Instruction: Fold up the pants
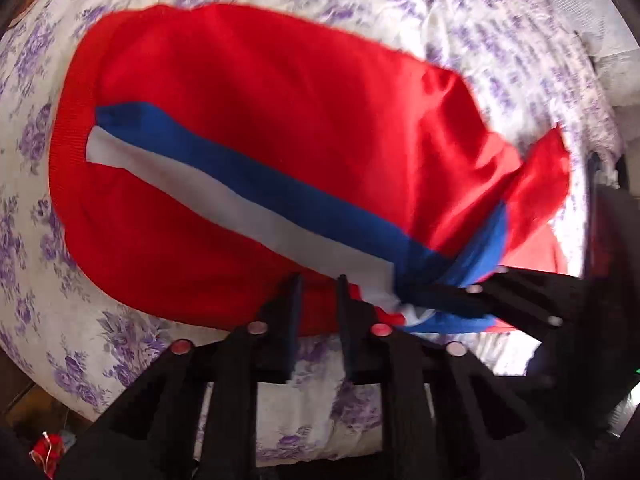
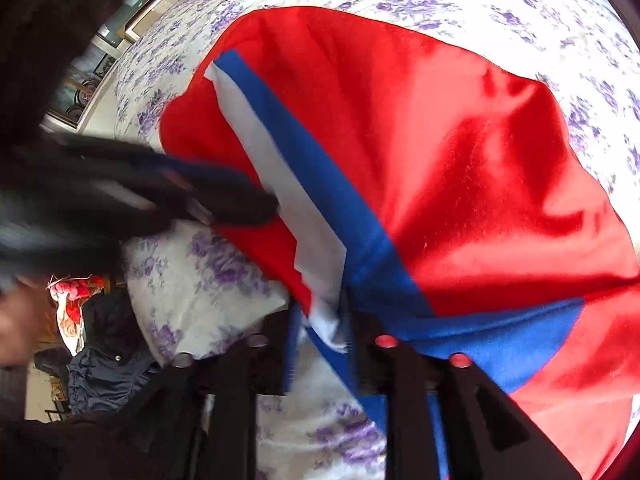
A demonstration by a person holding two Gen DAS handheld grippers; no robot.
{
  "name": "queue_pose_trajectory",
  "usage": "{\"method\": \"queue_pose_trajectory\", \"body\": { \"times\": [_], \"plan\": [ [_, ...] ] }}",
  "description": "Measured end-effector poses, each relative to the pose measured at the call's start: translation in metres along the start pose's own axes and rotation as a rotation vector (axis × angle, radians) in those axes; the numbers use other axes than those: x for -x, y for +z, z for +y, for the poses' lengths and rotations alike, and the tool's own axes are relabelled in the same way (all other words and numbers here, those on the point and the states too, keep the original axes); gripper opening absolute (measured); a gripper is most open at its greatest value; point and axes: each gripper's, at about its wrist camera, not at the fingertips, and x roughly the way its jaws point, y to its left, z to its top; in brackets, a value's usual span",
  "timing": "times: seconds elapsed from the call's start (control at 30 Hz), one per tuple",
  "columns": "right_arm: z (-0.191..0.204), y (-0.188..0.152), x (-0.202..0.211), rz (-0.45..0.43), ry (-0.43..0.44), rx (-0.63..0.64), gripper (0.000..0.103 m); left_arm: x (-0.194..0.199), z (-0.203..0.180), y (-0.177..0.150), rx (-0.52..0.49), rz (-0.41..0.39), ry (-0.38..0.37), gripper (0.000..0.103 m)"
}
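Pinching pants point(image 2: 460, 152) hem: right claw point(image 2: 320, 320) | left claw point(image 1: 318, 292) narrow, grip unclear | claw tips blurred

Bed point(image 1: 48, 292) under white sheet with purple flowers, dark jacket point(image 2: 108, 364) heaped beside it, glass-fronted cabinet point(image 2: 100, 60) behind, daylight

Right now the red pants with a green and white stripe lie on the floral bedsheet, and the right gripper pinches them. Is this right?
Not quite: on the red pants the stripe is blue and white, as the left wrist view shows. They lie on the floral bedsheet, pinched by the right gripper.
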Motion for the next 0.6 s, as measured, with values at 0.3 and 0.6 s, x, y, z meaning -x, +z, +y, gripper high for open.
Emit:
{"method": "queue_pose_trajectory", "body": {
  "times": [0.3,0.6],
  "plan": [
    [-0.007,0.006,0.049,-0.117,-0.023,0.015,0.003,-0.005,0.023,0.003,0.137,0.016,-0.135,0.001],
    [-0.029,0.018,-0.009,0.057,-0.028,-0.094,0.003,-0.008,0.001,0.011,0.111,0.015,-0.045,0.001]
  ]
}}
